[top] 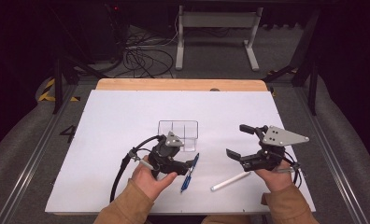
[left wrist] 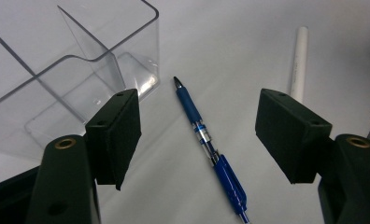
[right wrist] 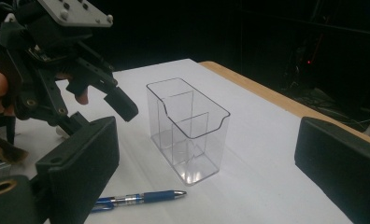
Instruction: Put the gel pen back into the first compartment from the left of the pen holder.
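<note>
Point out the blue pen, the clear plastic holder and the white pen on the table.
blue pen [left wrist: 206, 140], left gripper view, on the clear middle of its barrel.
clear plastic holder [right wrist: 199, 149], right gripper view, on its near front wall.
white pen [top: 230, 181], high view, on the middle of its barrel.

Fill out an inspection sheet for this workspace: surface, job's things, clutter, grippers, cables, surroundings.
Surface: white board on a wooden table.
Job's things: blue pen flat beside an upright clear divided holder; white pen flat nearby.
Clutter: nothing seen.
Grippers: left gripper open, straddling the blue pen without touching; right gripper open, holding nothing.
Cables: black cable trails from the left gripper; more tangled on the floor.
Surroundings: dark room, white desk frame behind.
</note>
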A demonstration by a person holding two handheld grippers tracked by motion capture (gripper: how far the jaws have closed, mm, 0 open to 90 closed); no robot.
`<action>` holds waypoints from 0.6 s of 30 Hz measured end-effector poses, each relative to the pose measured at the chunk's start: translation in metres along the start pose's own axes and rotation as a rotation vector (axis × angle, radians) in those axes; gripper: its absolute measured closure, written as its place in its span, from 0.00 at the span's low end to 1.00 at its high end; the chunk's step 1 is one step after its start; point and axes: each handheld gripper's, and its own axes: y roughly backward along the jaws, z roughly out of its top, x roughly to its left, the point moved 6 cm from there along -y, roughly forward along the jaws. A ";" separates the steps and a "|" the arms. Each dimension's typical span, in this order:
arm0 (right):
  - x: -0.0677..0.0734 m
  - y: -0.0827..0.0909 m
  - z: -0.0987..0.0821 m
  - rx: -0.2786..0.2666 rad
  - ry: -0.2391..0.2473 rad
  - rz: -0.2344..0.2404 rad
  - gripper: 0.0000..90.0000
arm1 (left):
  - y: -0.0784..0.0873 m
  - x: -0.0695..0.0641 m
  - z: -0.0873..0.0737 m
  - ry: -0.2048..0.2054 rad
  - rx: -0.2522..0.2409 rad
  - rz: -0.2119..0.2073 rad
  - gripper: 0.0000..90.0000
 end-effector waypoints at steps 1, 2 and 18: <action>0.000 0.000 0.000 -0.001 -0.001 -0.002 0.08 | -0.002 0.000 0.000 0.002 0.005 -0.001 0.36; 0.000 0.001 0.000 -0.002 0.001 -0.003 0.08 | -0.004 0.000 0.000 0.005 0.008 -0.003 0.36; -0.001 0.002 0.000 -0.001 0.002 0.002 0.08 | -0.032 -0.001 0.000 0.062 0.096 -0.083 0.45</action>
